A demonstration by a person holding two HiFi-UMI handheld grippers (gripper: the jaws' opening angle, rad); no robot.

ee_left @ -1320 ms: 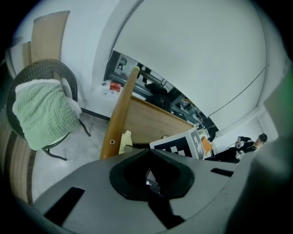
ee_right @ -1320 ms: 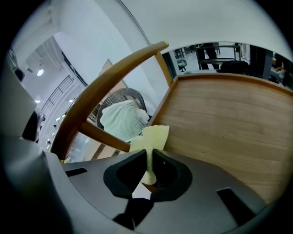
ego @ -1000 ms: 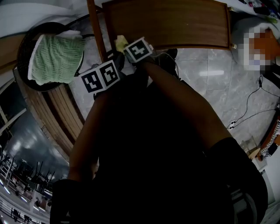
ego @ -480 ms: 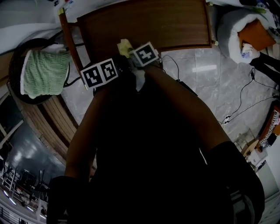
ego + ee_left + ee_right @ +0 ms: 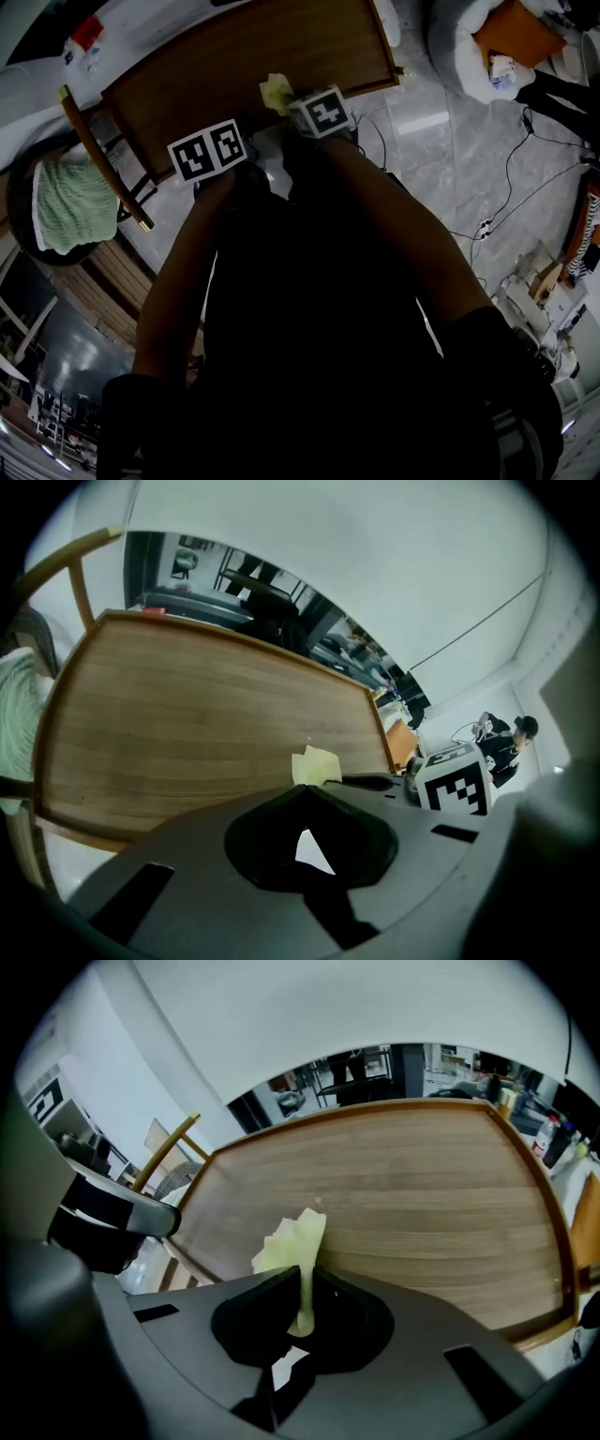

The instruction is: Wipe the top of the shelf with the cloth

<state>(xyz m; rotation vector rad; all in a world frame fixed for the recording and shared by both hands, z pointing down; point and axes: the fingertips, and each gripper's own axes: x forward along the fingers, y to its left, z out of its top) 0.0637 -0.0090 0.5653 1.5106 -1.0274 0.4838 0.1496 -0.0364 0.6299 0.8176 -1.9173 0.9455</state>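
Wooden shelf, cloth, green towel in basket

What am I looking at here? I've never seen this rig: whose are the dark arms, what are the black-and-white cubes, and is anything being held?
There is no robot here: a person holds a two-jaw gripper in each hand. The head view looks steeply down over their arms, and the marker cubes are parts of the grippers. The other two pictures come from cameras riding on each gripper, looking along its jaws. The right gripper is shut on a pale yellow cloth, at the near edge of the wooden shelf top. The left gripper is shut with nothing in it.
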